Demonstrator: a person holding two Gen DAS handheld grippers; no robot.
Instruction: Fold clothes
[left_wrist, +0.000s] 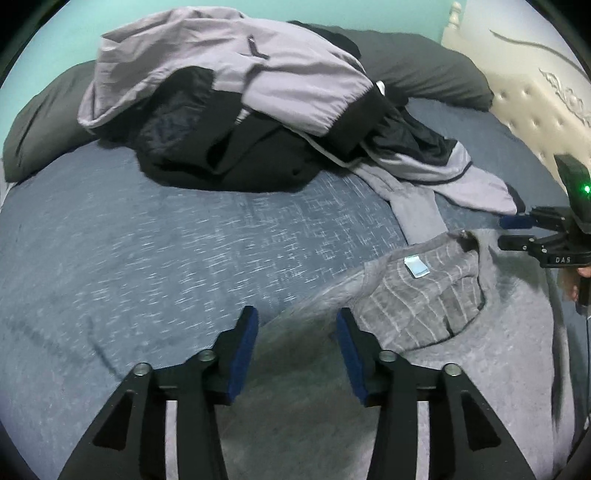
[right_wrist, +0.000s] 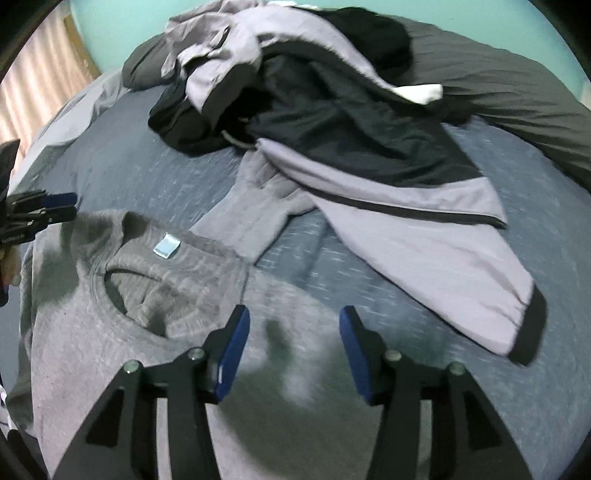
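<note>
A grey sweater (left_wrist: 480, 350) (right_wrist: 92, 350) lies flat on the blue bed sheet (left_wrist: 147, 240) (right_wrist: 129, 166), its collar and a small white neck label (left_wrist: 415, 266) (right_wrist: 166, 250) facing up. My left gripper (left_wrist: 297, 317) hovers open above one shoulder of the sweater, blue pads apart, nothing pinched between them. My right gripper (right_wrist: 293, 314) stands open over the other shoulder, also empty. Each gripper shows at the edge of the other's view, the right gripper (left_wrist: 517, 232) and the left gripper (right_wrist: 55, 208), both with jaws apart. One sweater sleeve (right_wrist: 251, 214) runs up under the clothes pile.
A heap of clothes, topped by a lilac and black jacket (left_wrist: 229, 81) (right_wrist: 332, 110), lies farther up the bed. Dark grey pillows (left_wrist: 424, 66) (right_wrist: 517, 85) sit behind it. A cream tufted headboard (left_wrist: 535, 103) is at the right, and a curtain (right_wrist: 44, 74) hangs at the left.
</note>
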